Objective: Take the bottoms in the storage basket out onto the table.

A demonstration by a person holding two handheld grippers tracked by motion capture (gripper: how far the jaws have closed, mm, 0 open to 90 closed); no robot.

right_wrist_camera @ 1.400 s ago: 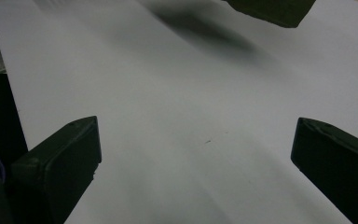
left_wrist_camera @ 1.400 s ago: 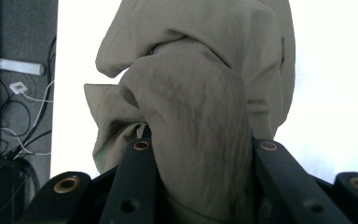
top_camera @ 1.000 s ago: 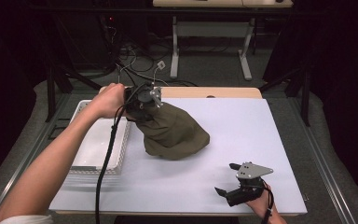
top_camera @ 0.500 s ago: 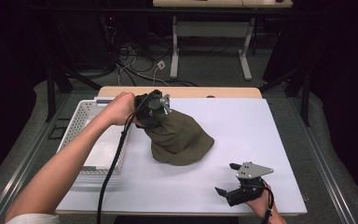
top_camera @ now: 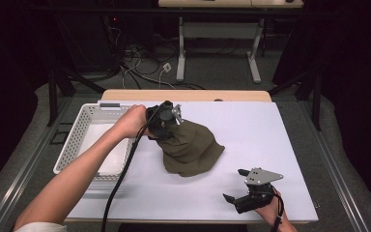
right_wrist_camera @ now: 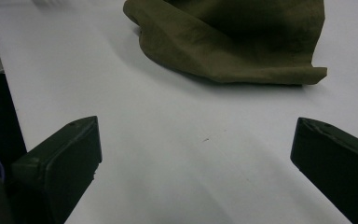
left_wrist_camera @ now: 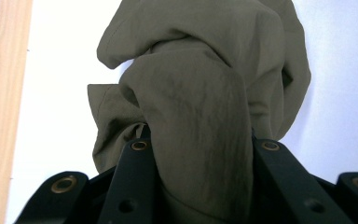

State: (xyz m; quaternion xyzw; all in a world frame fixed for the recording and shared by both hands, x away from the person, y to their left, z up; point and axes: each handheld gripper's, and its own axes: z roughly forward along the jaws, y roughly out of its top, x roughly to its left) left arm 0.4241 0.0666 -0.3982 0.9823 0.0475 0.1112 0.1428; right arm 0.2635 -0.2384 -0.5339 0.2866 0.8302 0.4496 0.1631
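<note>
two grippers are at work on the white tabletop [top_camera: 270, 125]. the left gripper [top_camera: 166, 126] has pinched a thick fold of the olive green cloth [top_camera: 189, 150] between its black jaws. in the left gripper view that fold [left_wrist_camera: 200, 154] bulges up right between the two jaws and fills the gap, and both jaws press on its sides. the rest of the cloth lies in a soft heap on the tabletop near its middle, a bit toward the left edge, just beside the white basket [top_camera: 84, 128] that sits along that edge. the right gripper [top_camera: 239, 200] rests near the front right corner of the tabletop, well apart from the cloth. its jaws are spread wide with nothing between them, and the cloth's loose edge [right_wrist_camera: 242, 70] lies farther off ahead of them.
</note>
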